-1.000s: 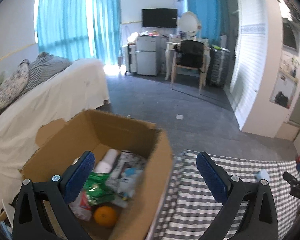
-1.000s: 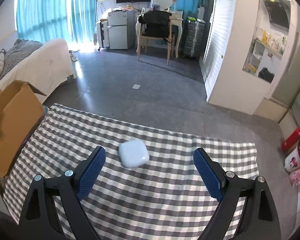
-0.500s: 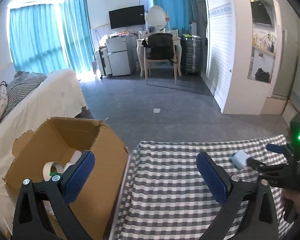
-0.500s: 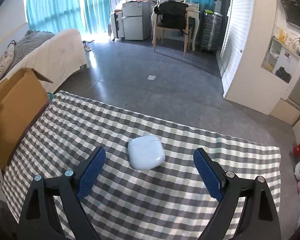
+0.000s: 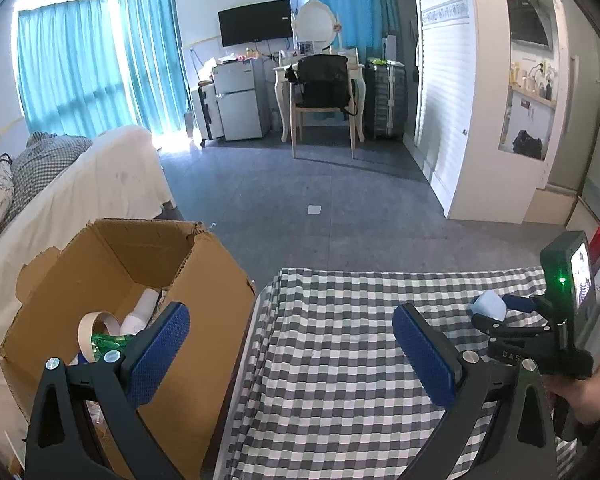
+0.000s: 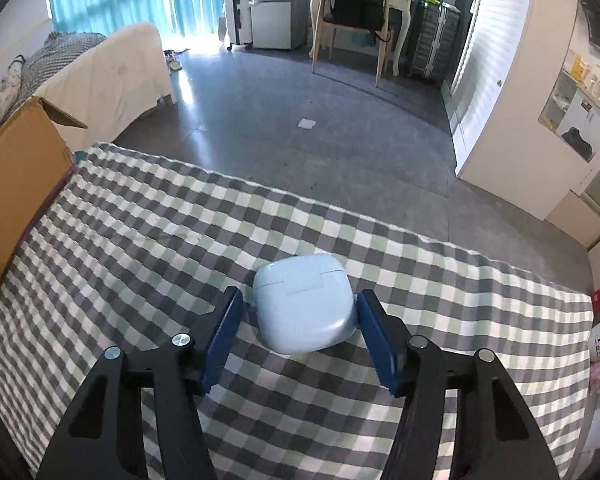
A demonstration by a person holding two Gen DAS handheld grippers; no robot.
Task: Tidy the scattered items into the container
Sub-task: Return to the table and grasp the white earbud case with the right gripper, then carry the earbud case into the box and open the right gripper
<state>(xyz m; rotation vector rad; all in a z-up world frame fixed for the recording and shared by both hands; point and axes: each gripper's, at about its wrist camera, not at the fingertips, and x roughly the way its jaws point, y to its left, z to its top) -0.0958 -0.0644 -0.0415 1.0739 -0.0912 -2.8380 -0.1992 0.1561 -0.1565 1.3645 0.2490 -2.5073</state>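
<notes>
Left wrist view, from left to right: one open cardboard box stands against the checked cloth; inside it show one roll of tape, one green packet and white things too hidden to count. The left gripper hangs with its jaws wide and nothing between them, one blue pad over the box, the other over the cloth. Far right, a hand grips the right gripper; the letters "DAS" show on its black frame, the rest hidden. Right wrist view: one pale blue earbud case lies on the cloth between the two pads; the jaws have just been closing, the right pad at its side, the left just beside it.
</notes>
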